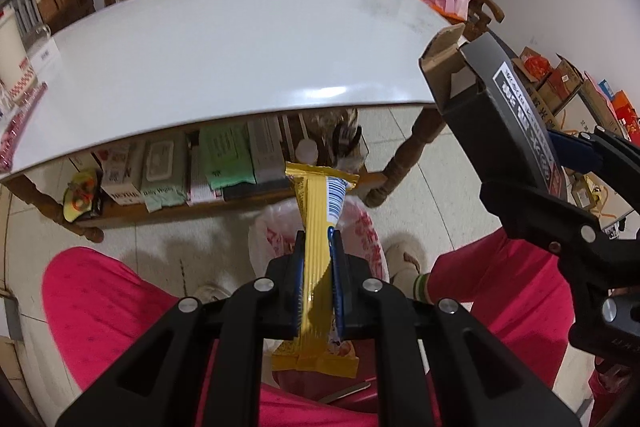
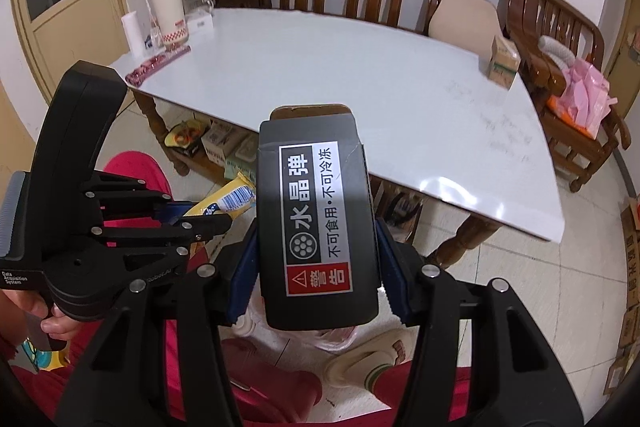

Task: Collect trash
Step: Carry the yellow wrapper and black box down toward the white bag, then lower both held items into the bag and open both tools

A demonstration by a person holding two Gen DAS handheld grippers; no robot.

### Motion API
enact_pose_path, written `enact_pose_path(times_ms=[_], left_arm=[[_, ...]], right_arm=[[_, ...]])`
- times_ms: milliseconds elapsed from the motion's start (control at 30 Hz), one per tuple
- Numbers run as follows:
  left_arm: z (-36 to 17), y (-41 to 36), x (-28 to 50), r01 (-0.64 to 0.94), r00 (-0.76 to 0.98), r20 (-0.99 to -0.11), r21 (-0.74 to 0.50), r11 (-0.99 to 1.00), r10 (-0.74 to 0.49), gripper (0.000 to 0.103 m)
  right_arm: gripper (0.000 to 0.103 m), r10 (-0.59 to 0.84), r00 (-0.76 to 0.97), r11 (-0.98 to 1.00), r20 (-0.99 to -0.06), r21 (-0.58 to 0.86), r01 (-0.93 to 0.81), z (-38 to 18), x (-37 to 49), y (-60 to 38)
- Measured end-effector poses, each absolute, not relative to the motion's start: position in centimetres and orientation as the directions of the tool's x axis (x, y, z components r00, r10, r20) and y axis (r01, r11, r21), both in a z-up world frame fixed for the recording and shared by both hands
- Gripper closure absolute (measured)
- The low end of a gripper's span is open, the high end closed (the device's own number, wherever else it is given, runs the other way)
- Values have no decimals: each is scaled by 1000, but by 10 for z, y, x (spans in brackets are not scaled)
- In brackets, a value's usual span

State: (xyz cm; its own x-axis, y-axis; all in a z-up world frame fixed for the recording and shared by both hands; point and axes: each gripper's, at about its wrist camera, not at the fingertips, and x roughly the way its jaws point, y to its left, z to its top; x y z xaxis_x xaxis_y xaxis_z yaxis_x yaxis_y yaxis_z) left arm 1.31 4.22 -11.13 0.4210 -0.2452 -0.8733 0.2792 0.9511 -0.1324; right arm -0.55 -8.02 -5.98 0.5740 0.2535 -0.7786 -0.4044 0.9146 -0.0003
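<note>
From the left wrist I see my left gripper (image 1: 318, 239) pinched nearly shut on the yellow wrapper (image 1: 318, 227), angled down past the tabletop's (image 1: 240, 59) near edge above the white plastic bag (image 1: 364, 227) on open floor

From the right wrist, my right gripper (image 2: 316, 223) clamps the black box (image 2: 316, 223) part-open, beyond that same near edge
</note>
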Motion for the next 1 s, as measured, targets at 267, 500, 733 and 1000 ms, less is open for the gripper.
enact_pose_path(times_ms=[267, 500, 733, 1000], left_arm=[[-158, 38, 21, 267, 329, -913, -157, 951, -243, 91], [-200, 37, 36, 246, 248, -939, -178, 953, -239, 91], [-244, 35, 58, 211, 158, -961, -191, 959, -227, 91], [-302, 35, 88, 154, 33, -967, -244, 958, -252, 91]], right_arm=[[50, 231, 508, 923, -830, 23, -384, -102, 5, -81], [50, 190, 462, 932, -866, 11, -363, -138, 17, -82], [50, 185, 366, 940, -912, 55, -336, -184, 35, -82], [50, 150, 244, 954, -958, 76, -289, -249, 62, -81]])
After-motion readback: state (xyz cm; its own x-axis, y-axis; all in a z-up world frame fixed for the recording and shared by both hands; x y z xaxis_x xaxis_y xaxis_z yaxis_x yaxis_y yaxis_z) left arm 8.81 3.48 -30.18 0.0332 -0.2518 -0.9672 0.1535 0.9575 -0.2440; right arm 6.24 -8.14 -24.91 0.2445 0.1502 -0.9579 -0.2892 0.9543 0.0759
